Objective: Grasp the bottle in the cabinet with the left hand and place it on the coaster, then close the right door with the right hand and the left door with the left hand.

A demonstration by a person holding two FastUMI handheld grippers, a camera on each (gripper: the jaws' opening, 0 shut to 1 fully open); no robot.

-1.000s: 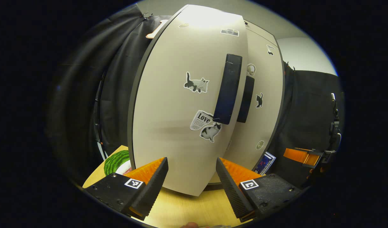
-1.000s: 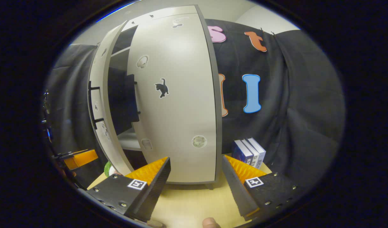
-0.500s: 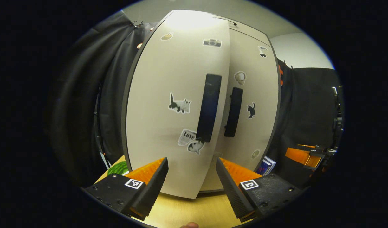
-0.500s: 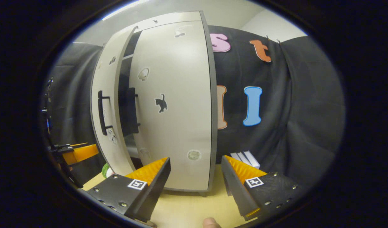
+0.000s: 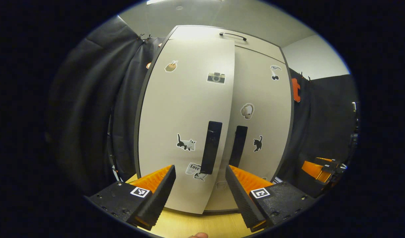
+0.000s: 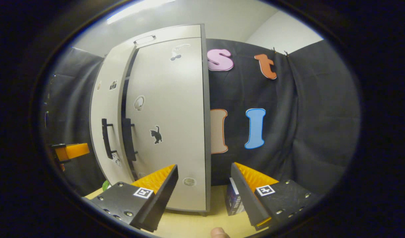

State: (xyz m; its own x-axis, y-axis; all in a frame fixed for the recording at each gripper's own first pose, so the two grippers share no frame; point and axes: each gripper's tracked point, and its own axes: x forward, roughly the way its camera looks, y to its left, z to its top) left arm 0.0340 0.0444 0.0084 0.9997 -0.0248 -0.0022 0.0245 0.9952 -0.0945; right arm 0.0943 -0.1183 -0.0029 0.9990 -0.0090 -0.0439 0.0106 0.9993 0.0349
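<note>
The pale cabinet stands on a wooden table (image 5: 186, 224). Its left door (image 5: 186, 115) is a little ajar, its lower edge standing out in front of the right door (image 5: 262, 109). The right door (image 6: 176, 115) lies flat against the cabinet, with a narrow dark gap between it and the left door (image 6: 106, 109). My left gripper (image 5: 200, 185) is open just before the left door's black handle (image 5: 211, 147), touching nothing. My right gripper (image 6: 204, 188) is open and empty near the cabinet's right corner. A green sliver of the coaster (image 6: 105, 185) peeks past the left door.
Small books (image 6: 234, 198) stand on the table right of the cabinet, behind my right gripper's finger. Black cloth walls close in both sides. The other gripper (image 5: 316, 167) hangs at the right of the left gripper view.
The left door has swung from well open to nearly against the cabinet. Both grippers have drawn back from the doors and tilted upward, so more of the cabinet's top shows.
</note>
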